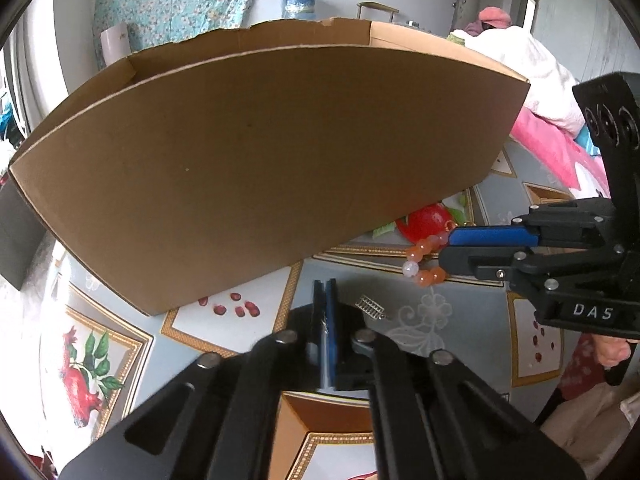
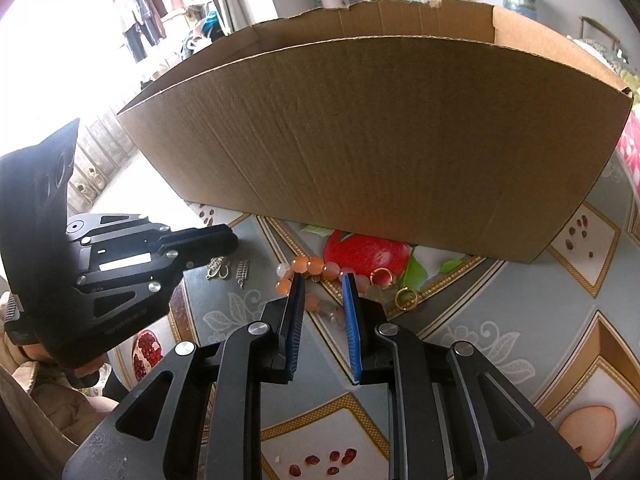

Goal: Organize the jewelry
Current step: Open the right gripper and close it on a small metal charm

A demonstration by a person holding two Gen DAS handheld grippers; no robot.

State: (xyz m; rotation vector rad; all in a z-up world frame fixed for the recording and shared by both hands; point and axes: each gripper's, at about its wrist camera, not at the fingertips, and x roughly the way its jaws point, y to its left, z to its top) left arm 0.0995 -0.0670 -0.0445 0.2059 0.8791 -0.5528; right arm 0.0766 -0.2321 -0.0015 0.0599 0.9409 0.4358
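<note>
An orange and white bead bracelet lies on the patterned tablecloth in front of a big open cardboard box. My right gripper is open, its blue pads either side of the bracelet's near beads; in the left wrist view it comes in from the right over the bracelet. My left gripper is shut and empty, just left of a small silver earring. In the right wrist view the left gripper hovers above silver pieces and the earring. Two gold rings lie right of the bracelet.
The cardboard box fills the far side of the table, its near wall tall. A bed with pink and white bedding stands at the right. The person's hand holds the right gripper's handle.
</note>
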